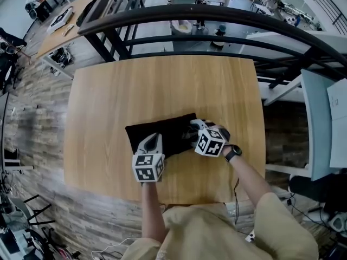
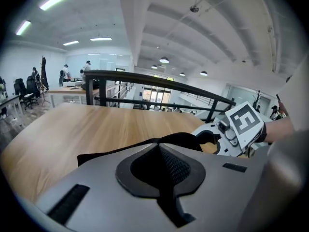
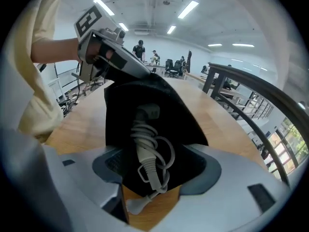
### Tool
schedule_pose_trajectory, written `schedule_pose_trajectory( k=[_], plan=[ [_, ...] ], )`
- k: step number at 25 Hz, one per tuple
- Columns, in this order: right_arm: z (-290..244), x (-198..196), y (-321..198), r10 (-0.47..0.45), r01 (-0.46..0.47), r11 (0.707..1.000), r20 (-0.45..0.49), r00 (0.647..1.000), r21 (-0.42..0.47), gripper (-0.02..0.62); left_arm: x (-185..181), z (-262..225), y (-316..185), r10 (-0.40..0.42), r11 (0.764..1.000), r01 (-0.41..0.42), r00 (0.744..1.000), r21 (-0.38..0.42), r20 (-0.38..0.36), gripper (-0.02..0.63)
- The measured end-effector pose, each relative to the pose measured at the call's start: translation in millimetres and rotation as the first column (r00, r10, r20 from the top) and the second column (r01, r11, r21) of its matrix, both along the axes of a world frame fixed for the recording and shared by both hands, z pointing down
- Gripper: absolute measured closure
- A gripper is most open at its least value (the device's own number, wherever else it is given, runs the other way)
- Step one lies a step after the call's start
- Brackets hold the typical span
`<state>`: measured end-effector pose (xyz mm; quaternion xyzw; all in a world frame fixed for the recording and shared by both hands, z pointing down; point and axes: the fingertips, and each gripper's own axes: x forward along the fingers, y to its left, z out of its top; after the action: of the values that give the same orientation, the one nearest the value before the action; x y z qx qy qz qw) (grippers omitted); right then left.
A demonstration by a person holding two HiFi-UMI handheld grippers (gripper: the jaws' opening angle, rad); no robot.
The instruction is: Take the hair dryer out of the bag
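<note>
A black bag (image 1: pixel 168 131) lies on the wooden table (image 1: pixel 162 80) near its front edge. My left gripper (image 1: pixel 153 140) is shut on the bag's near edge, and black fabric (image 2: pixel 183 140) rises into its closed pads (image 2: pixel 161 166). My right gripper (image 1: pixel 194 130) is at the bag's right end with its jaws open wide (image 3: pixel 154 170). Between them sits the bag's open mouth with the hair dryer's grey-white coiled cord (image 3: pixel 147 149) poking out; the pads do not touch the cord. The dryer's body is hidden inside the bag. The left gripper (image 3: pixel 145 74) holds the fabric up behind it.
A black metal railing (image 1: pixel 217 20) runs past the table's far edge, with a drop to a lower floor behind it. Bare wood stretches beyond the bag. A white panel (image 1: pixel 320 123) stands off the table's right side.
</note>
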<state>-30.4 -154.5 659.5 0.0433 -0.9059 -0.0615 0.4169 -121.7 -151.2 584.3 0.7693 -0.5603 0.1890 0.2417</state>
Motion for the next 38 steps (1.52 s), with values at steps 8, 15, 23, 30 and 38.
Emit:
schedule_pose_trajectory(
  k=[8,15,23,30,38],
  plan=[
    [21.7,-11.9,-4.1,-0.157,0.152,0.987,-0.099,0.983,-0.056,0.331,-2.4,4.0,-3.7,-0.01,1.0,0.01,1.0,-0.01,-0.007,0.589],
    [52.8,-24.1,5.9,-0.284,0.261,0.957,-0.218,0.934,-0.127,0.327,-5.9,9.1,-2.3,-0.016,1.0,0.016,1.0,-0.022,-0.01,0.589],
    [44.0,-26.7,9.9,-0.269,0.263,0.962,-0.123,0.955,-0.068,0.413,-11.4,16.2,-2.4,-0.026,0.999,0.025,1.0,-0.034,-0.017,0.589],
    [15.5,-5.8,14.3,-0.235,0.236,0.972,-0.079,0.969,0.005,0.414,-10.8,22.3,-0.1,-0.029,0.998,0.028,0.999,-0.056,-0.018,0.589],
    [-19.2,41.9,18.2,-0.158,0.16,0.986,-0.051,0.986,0.045,0.415,1.4,24.3,0.5,-0.001,0.998,-0.001,0.999,-0.063,-0.036,0.589]
  ],
)
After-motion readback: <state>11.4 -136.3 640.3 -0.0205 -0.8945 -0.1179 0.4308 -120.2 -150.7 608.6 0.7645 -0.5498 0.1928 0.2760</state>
